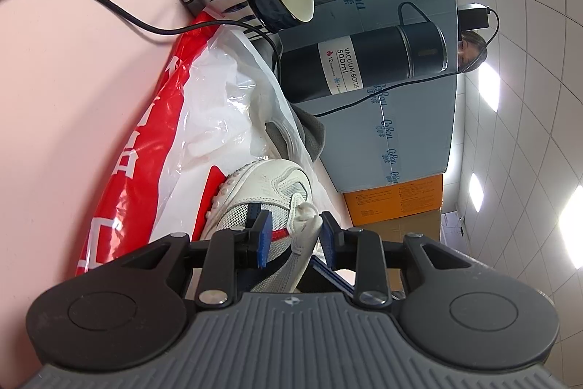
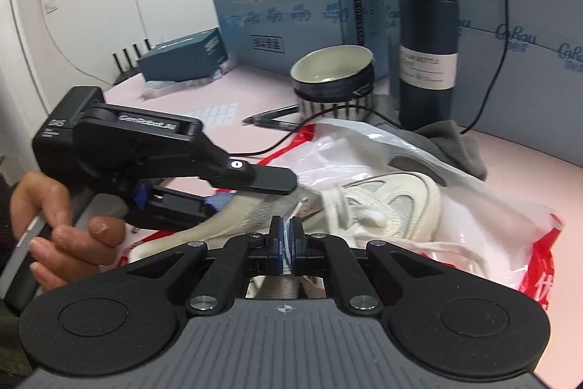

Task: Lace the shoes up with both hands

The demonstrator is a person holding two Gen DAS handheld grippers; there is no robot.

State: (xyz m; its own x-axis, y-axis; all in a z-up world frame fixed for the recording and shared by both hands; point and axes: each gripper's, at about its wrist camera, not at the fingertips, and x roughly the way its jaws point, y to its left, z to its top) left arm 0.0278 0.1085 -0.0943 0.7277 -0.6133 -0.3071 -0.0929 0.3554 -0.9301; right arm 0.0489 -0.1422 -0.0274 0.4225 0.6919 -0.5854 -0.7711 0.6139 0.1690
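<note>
So my right gripper (image 2: 286, 230) has its fingers pinched tight on a white lace (image 2: 288, 236). My left gripper (image 1: 296, 232) has its fingers clamped around the tongue and collar of the white sneaker (image 1: 262, 192). The shoe lies on a red-and-white plastic bag (image 2: 473, 206) on the pink bench (image 1: 73, 79), with a bowl (image 2: 333, 75) and flask (image 2: 426, 35) at the far side.

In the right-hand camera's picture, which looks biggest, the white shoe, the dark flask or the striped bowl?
1. White shoe: largest, though nearest the camera, which flatters it.
2. Dark flask.
3. Striped bowl: smallest.
</note>
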